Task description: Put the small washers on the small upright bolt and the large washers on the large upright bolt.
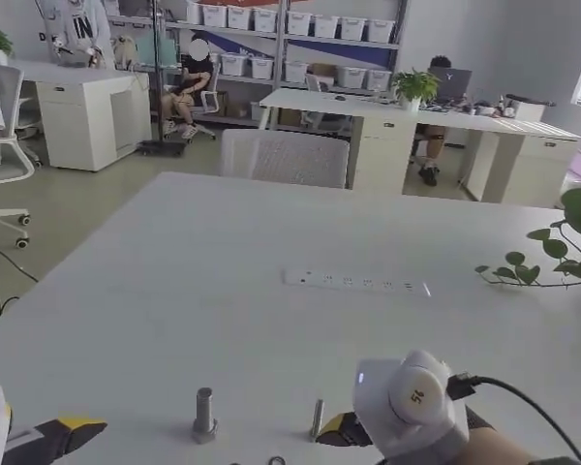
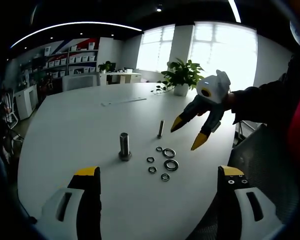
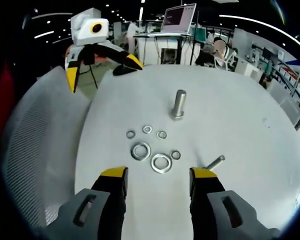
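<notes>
Both grippers were released and carried nothing. The right gripper hung with its yellow-tipped jaws parted just short of the washers. The left gripper was spread wide and faced it from further off across the white worktop. Nothing had yet gone onto either bolt.

We took the right gripper view as our dial, centred on the loose cluster. The two large flat steel washers lay side by side in the middle, though we could not tell whether they touched. Of the four small steel washers, three made an arc from 10 to 12 o'clock and one sat at 3 o'clock, just beside a large one. The thick upright steel bolt stood on its head at 12 o'clock, beyond the arc. The thin upright steel bolt stood at 3 o'clock, near the right jaw.

We judged the washers light, stiff and slick. Lying flat on a smooth worktop, they offered almost no edge. The surest hold seemed to be across the outer rim, with both jaw tips brought down to the surface on opposite sides. A hard or lopsided squeeze would probably make one skate away or flip. The large washers looked the easier pick because they have more rim, and each small one had free space around it. The thin bolt looked easy to topple, so each washer would need to be centred over the tip and let go gently.
</notes>
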### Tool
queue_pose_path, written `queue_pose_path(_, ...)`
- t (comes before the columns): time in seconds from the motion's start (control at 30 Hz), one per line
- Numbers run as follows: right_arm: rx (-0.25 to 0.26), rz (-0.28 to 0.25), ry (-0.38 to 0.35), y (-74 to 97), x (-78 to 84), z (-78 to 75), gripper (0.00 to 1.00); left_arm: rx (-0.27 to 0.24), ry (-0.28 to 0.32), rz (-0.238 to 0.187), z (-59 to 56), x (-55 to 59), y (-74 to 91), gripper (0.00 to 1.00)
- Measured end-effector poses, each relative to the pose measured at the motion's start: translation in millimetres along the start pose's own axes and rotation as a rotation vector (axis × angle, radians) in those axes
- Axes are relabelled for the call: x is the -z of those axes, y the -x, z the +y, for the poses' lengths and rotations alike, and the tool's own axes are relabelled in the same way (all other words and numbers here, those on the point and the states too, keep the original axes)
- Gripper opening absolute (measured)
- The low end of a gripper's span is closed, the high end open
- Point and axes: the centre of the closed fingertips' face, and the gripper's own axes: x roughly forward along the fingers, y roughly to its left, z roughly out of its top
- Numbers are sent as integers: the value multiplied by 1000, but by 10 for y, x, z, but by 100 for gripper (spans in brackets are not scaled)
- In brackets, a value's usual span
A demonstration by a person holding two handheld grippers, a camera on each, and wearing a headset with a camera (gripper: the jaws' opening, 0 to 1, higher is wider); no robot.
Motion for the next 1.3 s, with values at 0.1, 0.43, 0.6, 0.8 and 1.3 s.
queue_pose_path(0.1,-7,20,10,-23,-5,-2,49,1,0,1,-3,2,-3,97)
queue_pose_path(0.43,-16,101,34,-153,8,-39,42,6,7,-2,-2,5,-6,97)
queue_pose_path(0.6,-31,124,37,-214,18,-25,40,5,7,-7,5,-2,-8,97)
queue_pose_path(0.8,-42,155,36,-280,43,-13,36,5,7,-3,10,13,-14,97)
queue_pose_path(1.3,-53,233,52,-385,99,-5,32,10,12,-5,-4,15,-21,97)
